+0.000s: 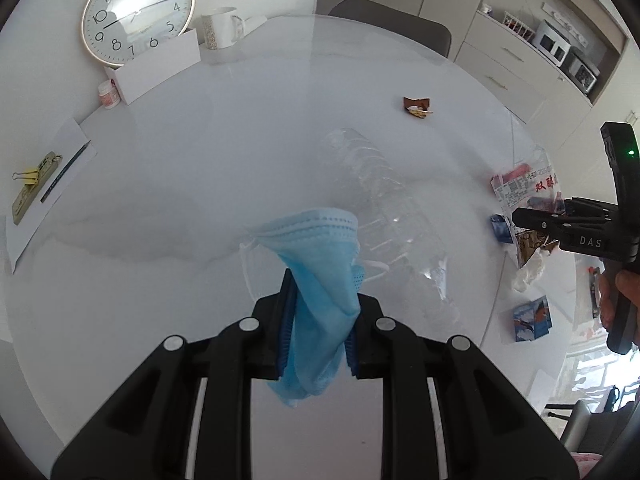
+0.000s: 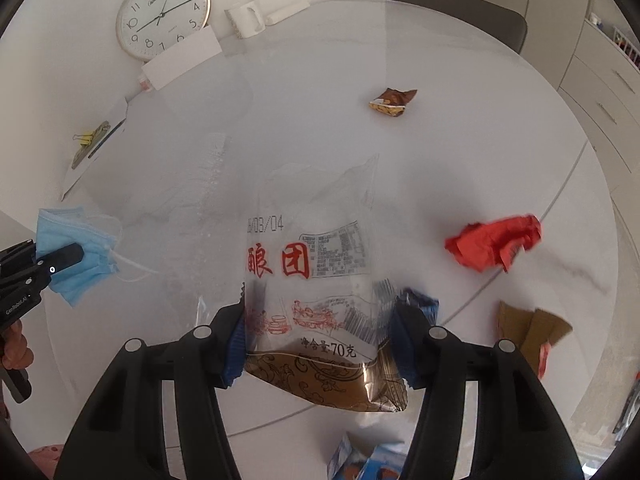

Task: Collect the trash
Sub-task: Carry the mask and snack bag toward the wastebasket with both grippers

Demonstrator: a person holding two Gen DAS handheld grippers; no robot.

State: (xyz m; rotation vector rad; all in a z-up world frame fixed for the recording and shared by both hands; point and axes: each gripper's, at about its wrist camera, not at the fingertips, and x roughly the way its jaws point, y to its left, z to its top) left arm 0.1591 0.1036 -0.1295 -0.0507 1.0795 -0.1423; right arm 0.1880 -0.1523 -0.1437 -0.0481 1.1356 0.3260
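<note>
The left gripper (image 1: 316,320) is pinched narrow on a crumpled light-blue pleated face mask (image 1: 320,276), whose white ear loops dangle free above the round white marble-look table (image 1: 200,152). The right gripper (image 2: 320,344) stands at half width with its ribbed blue pads (image 2: 236,344) pressing both side edges of a clear plastic snack wrapper with red characters and a brown-gold patterned base (image 2: 316,280); the wrapper stands up between the fingers.

In the right wrist view, a crumpled red foil wrapper (image 2: 496,246) lies at 3 o'clock of the held wrapper, and a small brown-and-gold candy wrapper (image 2: 392,102) lies at 12 o'clock, well apart. In the left wrist view a clear ribbed plastic bottle (image 1: 380,208) lies on its side at 1 o'clock of the mask. At 11 o'clock on the table's far edge, a round gold-rimmed wall clock (image 1: 138,12) leans behind a white box (image 1: 156,66), with a white mug (image 1: 222,26) beside it.
</note>
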